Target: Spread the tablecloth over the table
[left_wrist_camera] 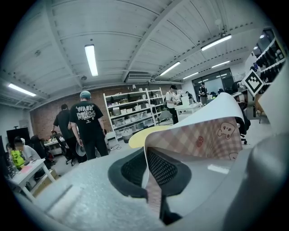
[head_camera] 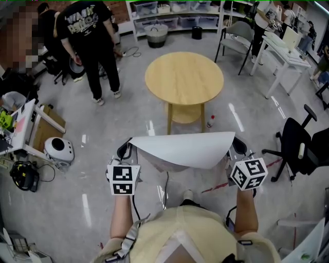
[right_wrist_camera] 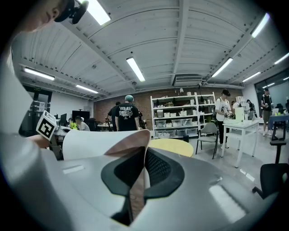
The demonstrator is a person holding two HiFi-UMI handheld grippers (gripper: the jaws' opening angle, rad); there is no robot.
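Observation:
A tablecloth point(head_camera: 185, 149), white on its upper face and pink checked with small cartoon prints underneath point(left_wrist_camera: 205, 140), hangs stretched between my two grippers in front of me. My left gripper point(head_camera: 126, 150) is shut on its left corner point(left_wrist_camera: 145, 176). My right gripper point(head_camera: 235, 147) is shut on the right corner point(right_wrist_camera: 137, 180). The round light-wood table point(head_camera: 184, 77) stands bare ahead of the cloth on the grey floor, seen as a yellow disc point(left_wrist_camera: 137, 137) in the left gripper view and past the jaws point(right_wrist_camera: 174, 146) in the right gripper view.
A person in a black T-shirt point(head_camera: 91, 41) stands left of the table. A grey chair point(head_camera: 235, 43) and white desk point(head_camera: 285, 54) are at the back right, a black office chair point(head_camera: 298, 149) to my right, shelves point(head_camera: 175, 15) behind, a bottle point(head_camera: 210, 121) by the table's leg.

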